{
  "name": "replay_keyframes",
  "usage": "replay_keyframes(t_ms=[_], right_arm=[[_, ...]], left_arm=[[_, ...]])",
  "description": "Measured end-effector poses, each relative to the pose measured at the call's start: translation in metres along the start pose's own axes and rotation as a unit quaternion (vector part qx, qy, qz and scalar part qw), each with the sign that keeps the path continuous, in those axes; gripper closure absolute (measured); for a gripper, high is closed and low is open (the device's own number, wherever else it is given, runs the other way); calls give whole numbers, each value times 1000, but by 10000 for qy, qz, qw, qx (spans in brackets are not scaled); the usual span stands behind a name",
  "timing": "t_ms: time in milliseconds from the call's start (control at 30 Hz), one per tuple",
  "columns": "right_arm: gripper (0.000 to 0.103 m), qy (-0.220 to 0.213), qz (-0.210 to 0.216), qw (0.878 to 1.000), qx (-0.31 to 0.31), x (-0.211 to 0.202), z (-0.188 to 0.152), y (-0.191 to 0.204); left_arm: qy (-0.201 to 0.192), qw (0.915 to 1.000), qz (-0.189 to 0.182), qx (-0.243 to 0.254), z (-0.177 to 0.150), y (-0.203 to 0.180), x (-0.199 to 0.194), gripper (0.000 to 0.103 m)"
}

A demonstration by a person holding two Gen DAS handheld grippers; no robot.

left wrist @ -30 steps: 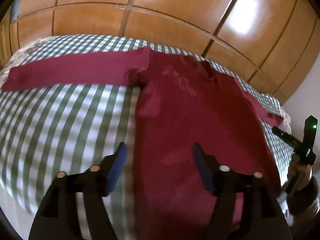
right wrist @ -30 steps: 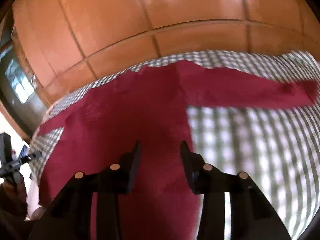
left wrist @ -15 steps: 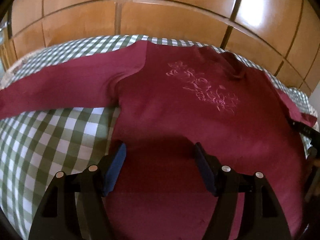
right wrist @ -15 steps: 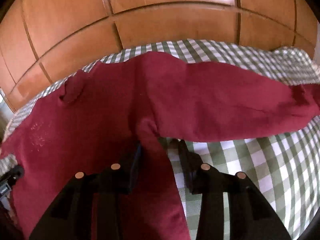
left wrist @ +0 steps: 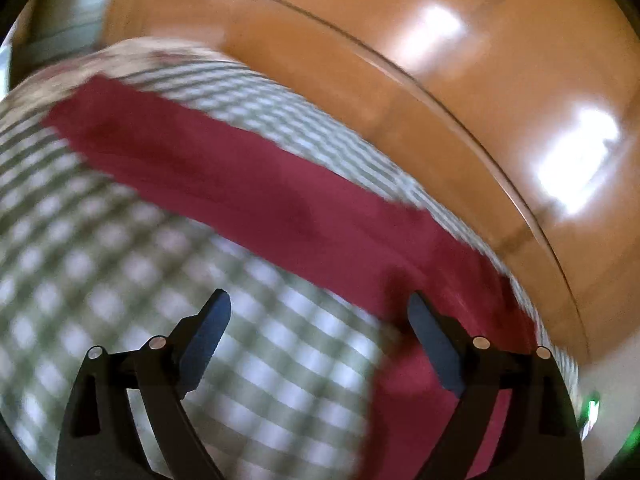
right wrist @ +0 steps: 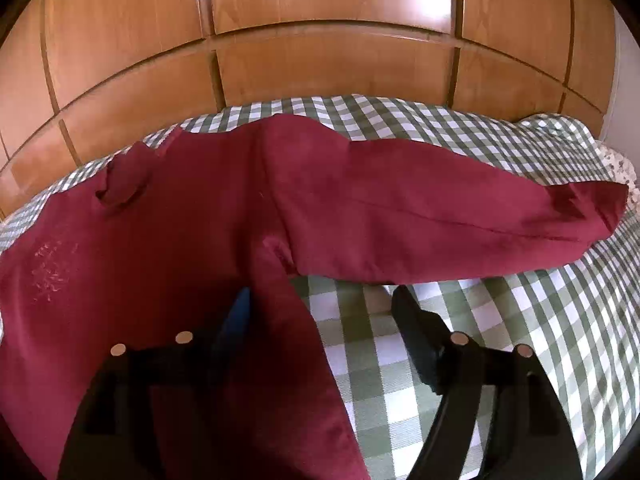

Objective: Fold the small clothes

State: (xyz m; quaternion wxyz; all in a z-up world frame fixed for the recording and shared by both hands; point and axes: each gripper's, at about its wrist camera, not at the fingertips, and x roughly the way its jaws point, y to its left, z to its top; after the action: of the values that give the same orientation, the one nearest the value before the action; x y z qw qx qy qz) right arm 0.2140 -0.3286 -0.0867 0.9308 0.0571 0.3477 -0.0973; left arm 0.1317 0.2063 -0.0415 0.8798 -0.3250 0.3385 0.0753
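Observation:
A dark red long-sleeved top lies flat on a green-and-white checked bedspread, with pale embroidery on the chest and its right sleeve stretched out to the right. My right gripper is open and straddles the side edge of the top just below the armpit. In the blurred left wrist view the left sleeve runs diagonally across the bedspread. My left gripper is open and empty, its right finger over the red cloth near the armpit.
A glossy wooden wardrobe wall stands right behind the bed and also fills the upper right of the left wrist view. A floral pillow edge shows at the far right of the bed.
My left gripper has swung left from the chest of the top to its left sleeve and armpit. My right gripper has opened wider and moved closer to the top's right side edge.

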Motion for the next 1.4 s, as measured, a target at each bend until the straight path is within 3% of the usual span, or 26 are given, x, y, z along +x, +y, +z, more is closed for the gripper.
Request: replay_keyframes(t_ms=[100,267,367,433,567,633,700,833,1000,1233,1400], right_arm=[[27,-20,-21,10000,-6,-1,0,1],[27,-38,-16,10000,1,-1,-1,1],[27,-68,-29,10000,-5,-2,-1,1],[27,-69,-34,10000,2,-2,-1,1],[27,-71,-39,10000,22,-2,-2,1],[27,-69,-47,10000,23,-2,-1,0],[27,-71,-47,10000,27,-2,-1,1],[27,-56,-31,10000,39,-1,-2,0],[27,-50,-7,10000,60,0,-1,0],[25,-9,23,10000,77,2,-1,-2],[23,12,33,9999,99,3,-1,-3]], left_arm=[[-221,9966,378,-691,21,35,0,14],[-482,9891,496,-1300,48,74,3,18],[-605,9820,472,-1727,60,93,7,26],[-692,9746,450,-2083,67,108,10,39],[-621,9683,462,-2375,80,121,20,61],[-451,9694,485,-2365,85,129,25,94],[-422,9714,483,-2286,87,131,26,95],[-779,9775,725,-1820,105,128,19,96],[-604,9812,1123,-1448,112,128,29,96],[-921,9809,816,-1504,112,103,12,96],[-1309,9854,594,-909,114,48,-6,96]])
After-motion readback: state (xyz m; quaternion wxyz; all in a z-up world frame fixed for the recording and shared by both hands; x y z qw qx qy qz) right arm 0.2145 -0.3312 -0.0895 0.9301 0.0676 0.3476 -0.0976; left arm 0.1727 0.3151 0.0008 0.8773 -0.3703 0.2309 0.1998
